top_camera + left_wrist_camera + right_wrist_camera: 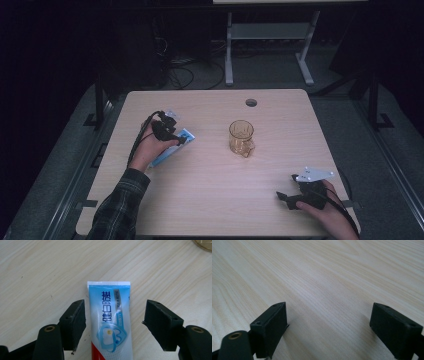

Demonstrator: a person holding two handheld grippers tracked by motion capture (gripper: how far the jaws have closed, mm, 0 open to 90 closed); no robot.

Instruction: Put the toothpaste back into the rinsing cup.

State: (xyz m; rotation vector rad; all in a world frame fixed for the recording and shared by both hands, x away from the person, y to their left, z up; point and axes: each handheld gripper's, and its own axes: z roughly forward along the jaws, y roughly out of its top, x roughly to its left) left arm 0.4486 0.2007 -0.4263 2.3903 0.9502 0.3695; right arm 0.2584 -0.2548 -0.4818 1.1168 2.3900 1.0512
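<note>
A blue and white toothpaste tube point(110, 322) is seen lying flat on the light wooden desk point(210, 200), at about 9 o'clock from the desk's middle. The left gripper point(115, 322) is held right over it. Its jaws are spread wide, one on each side of the tube, and the tube is not squeezed; a small gap is seen on both sides. The flat sealed end of the tube is pointed to 12 o'clock in the left gripper view. An amber glass mug point(241, 138) is stood near the middle of the desk, well apart from the tube. The right gripper point(286, 197) is rested at about 5 o'clock, with jaws wide open and nothing held
</note>
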